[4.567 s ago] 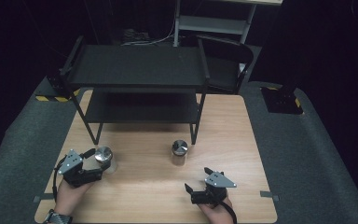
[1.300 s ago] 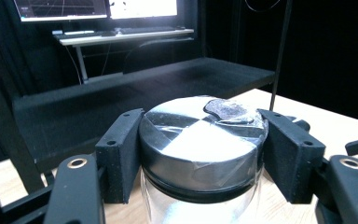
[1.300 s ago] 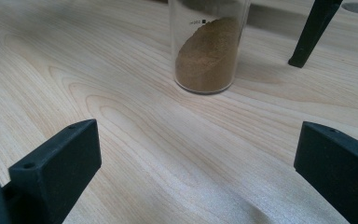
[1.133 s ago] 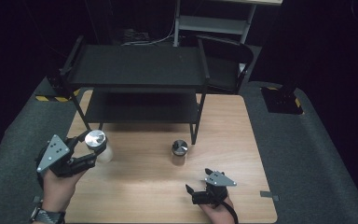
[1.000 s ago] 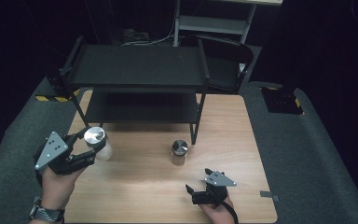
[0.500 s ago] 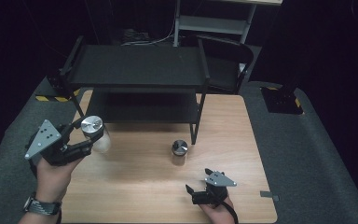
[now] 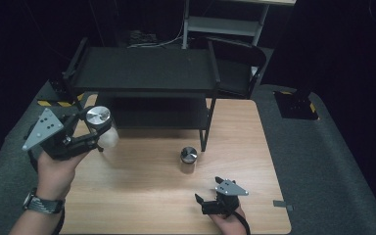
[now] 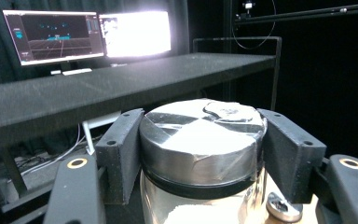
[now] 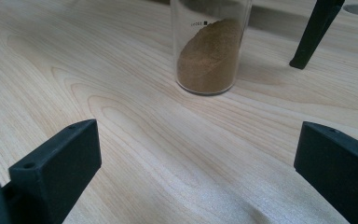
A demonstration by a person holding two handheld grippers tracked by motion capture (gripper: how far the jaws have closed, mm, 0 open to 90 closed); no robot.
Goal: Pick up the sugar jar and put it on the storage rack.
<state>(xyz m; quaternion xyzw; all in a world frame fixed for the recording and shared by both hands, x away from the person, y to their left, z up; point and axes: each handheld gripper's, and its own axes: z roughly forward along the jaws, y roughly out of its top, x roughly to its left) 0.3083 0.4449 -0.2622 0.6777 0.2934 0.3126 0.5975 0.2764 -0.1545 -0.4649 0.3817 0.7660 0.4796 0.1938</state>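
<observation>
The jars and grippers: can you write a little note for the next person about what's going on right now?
Left gripper: shut on the white-powder jar, gripping around its metal lid, held in the air beside the black shelf rack.
Right gripper: open, holding nothing, low over the wooden table.
Brown-powder jar: upright on the table near the rack's front leg.
Done: one jar picked up.
Left: probably shelve it, then fetch the brown-powder jar.

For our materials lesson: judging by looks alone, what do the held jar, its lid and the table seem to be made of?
Jar in the left hand-held gripper: clear glass or plastic, its white contents showing through.
Lid: probably polished metal, silvery with sharp reflections.
Table: light wood or wood-look laminate, matte, with visible grain lines.
</observation>
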